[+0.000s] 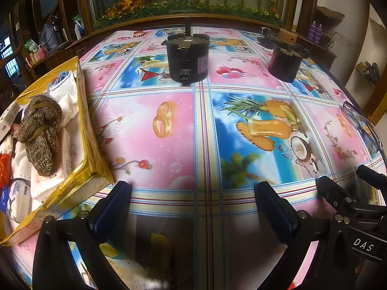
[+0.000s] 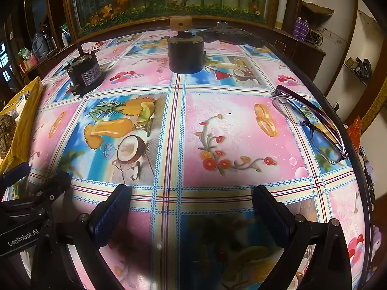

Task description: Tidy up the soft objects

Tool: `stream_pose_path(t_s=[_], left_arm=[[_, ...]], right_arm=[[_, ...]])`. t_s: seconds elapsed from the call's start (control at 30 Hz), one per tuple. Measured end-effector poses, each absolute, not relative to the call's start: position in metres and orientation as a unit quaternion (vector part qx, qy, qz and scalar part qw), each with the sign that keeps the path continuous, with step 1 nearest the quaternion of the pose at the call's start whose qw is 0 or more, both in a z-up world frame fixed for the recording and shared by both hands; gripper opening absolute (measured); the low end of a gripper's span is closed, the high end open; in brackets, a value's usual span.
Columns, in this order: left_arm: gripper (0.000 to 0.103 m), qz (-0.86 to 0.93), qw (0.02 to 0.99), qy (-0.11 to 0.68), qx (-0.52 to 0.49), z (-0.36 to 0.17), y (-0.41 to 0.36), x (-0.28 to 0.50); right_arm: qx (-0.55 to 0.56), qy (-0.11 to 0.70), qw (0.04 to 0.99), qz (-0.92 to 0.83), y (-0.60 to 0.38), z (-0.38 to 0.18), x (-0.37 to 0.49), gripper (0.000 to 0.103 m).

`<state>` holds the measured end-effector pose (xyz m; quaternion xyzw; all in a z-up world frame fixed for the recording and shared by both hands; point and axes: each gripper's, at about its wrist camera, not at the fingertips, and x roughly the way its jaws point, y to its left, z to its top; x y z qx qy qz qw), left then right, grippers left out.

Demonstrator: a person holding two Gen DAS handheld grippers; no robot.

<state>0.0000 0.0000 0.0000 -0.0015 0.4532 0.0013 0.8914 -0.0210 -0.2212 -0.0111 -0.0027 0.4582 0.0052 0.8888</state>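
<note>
In the left wrist view, the left gripper (image 1: 193, 207) sits at the bottom of the frame with its two blue fingers (image 1: 113, 207) far apart and nothing between them. Under them is a table (image 1: 150, 111) with a shiny cloth full of pink and blue pictures. The soft things lie in a yellow box (image 1: 84, 120) at the left edge of the frame, up and to the left of the left finger and just beside it. In the box a brown knitted bundle (image 1: 40, 133) rests on top of white cloths (image 1: 64, 96), and a small orange thing (image 1: 4, 169) peeks in at the far left. A black motor (image 1: 187, 58) stands at the upper middle, and a second black can (image 1: 285, 65) with a tan cap stands at the upper right. Part of the other gripper shows at the lower right. In the right wrist view, the right gripper (image 2: 192, 207) is at the bottom with its fingers (image 2: 273, 215) wide apart, holding nothing. The yellow box (image 2: 26, 111) is at the left edge, well apart from these fingers. Glasses (image 2: 312, 123) lie on the table at the right.
</note>
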Motion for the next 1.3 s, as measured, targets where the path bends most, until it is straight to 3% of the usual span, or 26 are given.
stream_pose_path(t_s=[1.3], left_arm=[[0.103, 0.001, 0.892, 0.453, -0.002, -0.0024, 0.0006, 0.0022]], right_arm=[[-0.002, 0.455, 0.89, 0.004, -0.221, -0.012, -0.0187, 0.102]])
